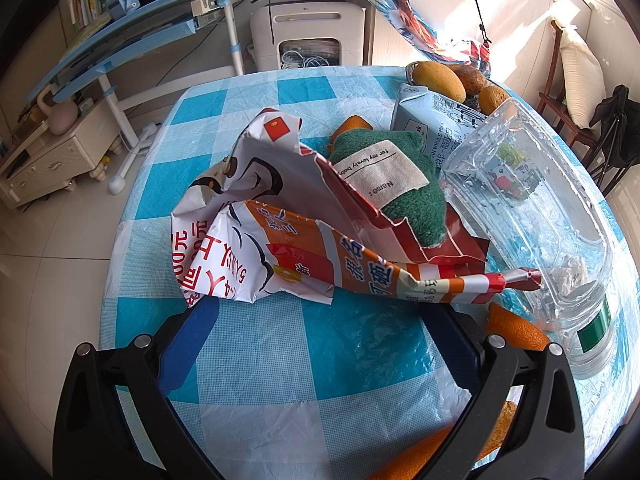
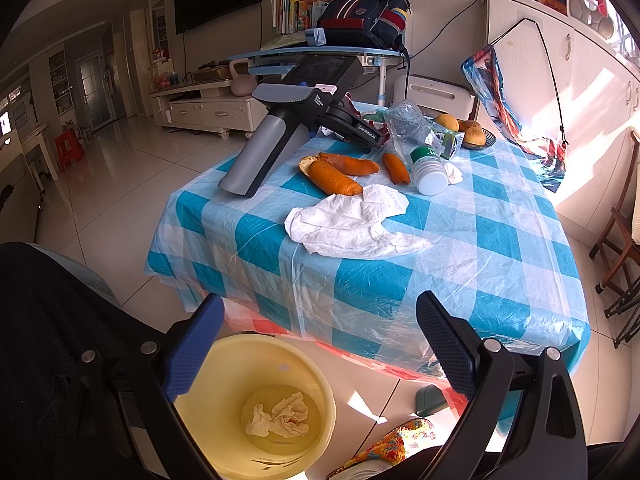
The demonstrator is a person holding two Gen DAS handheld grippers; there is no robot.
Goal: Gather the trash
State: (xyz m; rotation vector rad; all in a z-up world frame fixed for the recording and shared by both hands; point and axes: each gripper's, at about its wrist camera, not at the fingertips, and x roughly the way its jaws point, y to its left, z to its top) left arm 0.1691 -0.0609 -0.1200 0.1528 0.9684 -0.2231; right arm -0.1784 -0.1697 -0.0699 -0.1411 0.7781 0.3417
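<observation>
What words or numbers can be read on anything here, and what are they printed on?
"Name:" and "for my lovely baby" - cloth tag on the green plush toy.
"IN WHOLE MI" - milk carton; rest too small.
"GenRobot.AI" - left gripper.
Snack bag: Chinese print, upside down and crumpled, unreadable.
Bottle label: blurred.

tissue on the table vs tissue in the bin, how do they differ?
The tissue on the table lies spread out on the checked cloth; the tissue in the bin is crumpled into a wad at the bottom of the yellow bin. The table one looks larger and clean white; the binned one looks yellowish, with a small reddish mark. Both are white paper, and neither is gripped.
</observation>
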